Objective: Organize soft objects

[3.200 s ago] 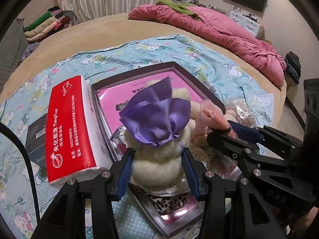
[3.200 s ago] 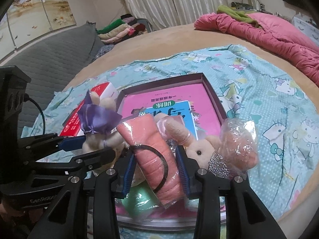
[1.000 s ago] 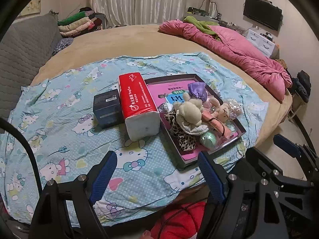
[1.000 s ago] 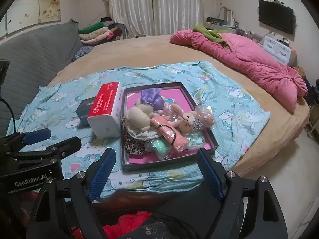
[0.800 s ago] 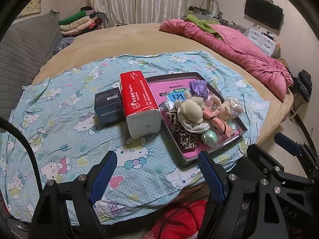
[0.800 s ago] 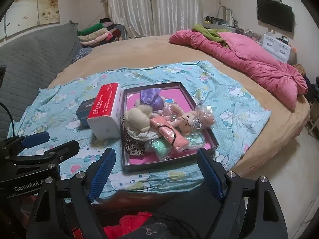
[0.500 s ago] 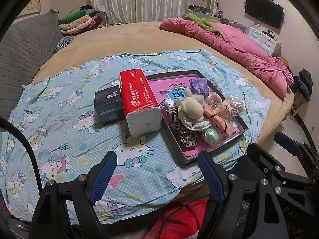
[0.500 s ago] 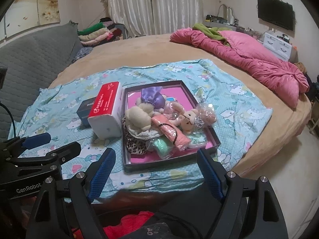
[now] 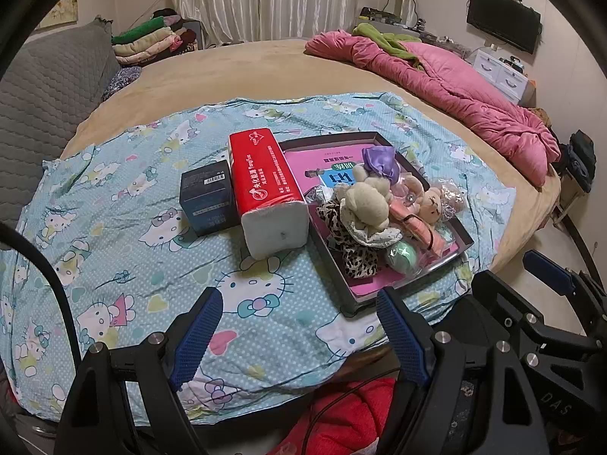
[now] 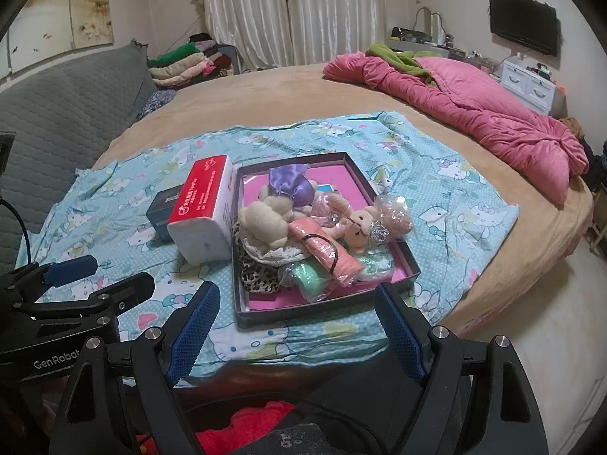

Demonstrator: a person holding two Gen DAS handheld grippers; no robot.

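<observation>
A dark shallow box (image 9: 464,235) (image 10: 358,170) with a pink lining lies on the patterned sheet and holds a heap of soft things. In it are a cream plush toy (image 9: 366,204) (image 10: 263,223), a purple satin pouch (image 9: 381,161) (image 10: 290,184), a small bear in clear wrap (image 9: 432,201) (image 10: 364,227), a rolled pink cloth (image 10: 328,256), a mint green bundle (image 9: 402,256) (image 10: 311,278) and a leopard-print piece (image 9: 358,256) (image 10: 258,276). My left gripper (image 9: 303,335) and right gripper (image 10: 299,335) both hang open and empty, well back from the box, near the bed's front edge.
A red and white tissue pack (image 9: 267,193) (image 10: 203,208) and a dark blue box (image 9: 206,197) (image 10: 163,204) lie left of the dark box. A pink quilt (image 9: 455,87) sits at the back right, folded clothes (image 9: 151,41) at the back left, a grey padded headboard (image 10: 57,102) on the left.
About three seconds ago the left gripper clasped the cream plush and the right the pink cloth roll, over the box. Both have let go and drawn back; over the last second nothing moves.
</observation>
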